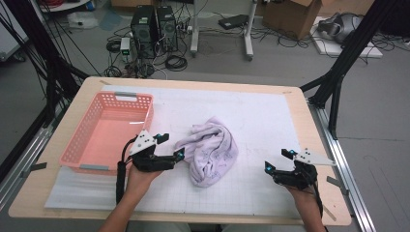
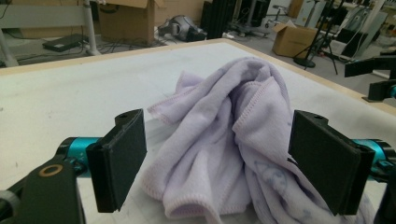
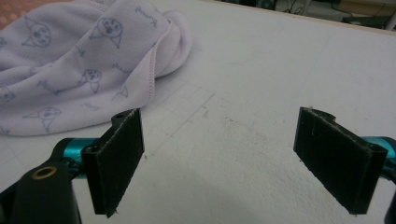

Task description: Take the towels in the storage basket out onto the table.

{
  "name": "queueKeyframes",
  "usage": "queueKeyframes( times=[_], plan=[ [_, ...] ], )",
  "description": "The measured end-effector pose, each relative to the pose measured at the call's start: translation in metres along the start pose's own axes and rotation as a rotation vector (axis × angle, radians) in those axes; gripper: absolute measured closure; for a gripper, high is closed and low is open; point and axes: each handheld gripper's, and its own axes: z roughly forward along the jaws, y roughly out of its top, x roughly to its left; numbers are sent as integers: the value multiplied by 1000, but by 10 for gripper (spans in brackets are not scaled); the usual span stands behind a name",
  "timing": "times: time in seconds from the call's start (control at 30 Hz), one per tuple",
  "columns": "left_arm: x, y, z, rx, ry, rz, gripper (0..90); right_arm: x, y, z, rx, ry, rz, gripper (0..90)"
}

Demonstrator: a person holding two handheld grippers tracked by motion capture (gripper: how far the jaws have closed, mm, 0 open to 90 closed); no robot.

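Crumpled lilac fleece towel (image 1: 211, 151) lies bunched on the white mat (image 1: 270, 121) just ahead of my left gripper (image 1: 170, 146), jaws wide apart, nothing pinched. My right gripper (image 1: 279, 160) sits well off to its side, jaws apart over bare mat.

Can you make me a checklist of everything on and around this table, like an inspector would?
Surface: white mat on a wooden table.
Job's things: crumpled lilac towel mid-mat; empty pink basket to its left.
Clutter: nothing seen on the mat.
Grippers: left gripper open, jaws at the towel's edge; right gripper open over bare mat, apart from the towel.
Cables: black cable from the left gripper; tangled wires on the floor.
Surroundings: computer towers, cardboard box.
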Motion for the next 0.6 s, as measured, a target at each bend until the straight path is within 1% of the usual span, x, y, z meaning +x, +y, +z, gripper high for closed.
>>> queueKeyframes(
  times=[0.07, 0.1, 0.13, 0.17, 0.2, 0.23, 0.33, 0.37, 0.43, 0.5, 0.53, 0.6],
  plan=[
    [-2, -6, -1, -4, -2, 5, 195, 0, 0, 1, 0, -1, -6, 148],
    [-3, -9, -1, -9, 1, 13, 195, 0, 0, 1, 1, 0, -1, 148],
    [-3, -10, 0, 2, -5, 23, 196, 0, 0, 2, 2, -2, 3, 148],
    [-4, -11, 1, 9, -2, 27, 196, 0, 0, 2, 5, -3, 4, 148],
    [-3, -11, 1, 5, -4, 29, 196, -1, 0, 3, 2, -6, 3, 148],
    [-2, -12, 2, 1, -13, 18, 196, -1, 0, 3, 9, -7, 3, 148],
    [-1, -13, 3, 8, -19, 22, 197, -3, -1, 3, 12, -14, 1, 148],
    [0, -13, 3, 5, -19, 15, 199, -3, -1, 3, 17, -17, 7, 147],
    [1, -13, 3, 1, -16, 9, 201, -3, -2, 3, 17, -17, 2, 148],
    [1, -13, 2, 3, -9, 14, 201, -4, -2, 2, 17, -20, -1, 148],
    [1, -13, 2, 3, -10, 14, 201, -3, -2, 2, 21, -18, 5, 147],
    [0, -12, 2, 2, -11, 13, 203, -3, -2, 2, 13, -16, -1, 147]
  ],
)
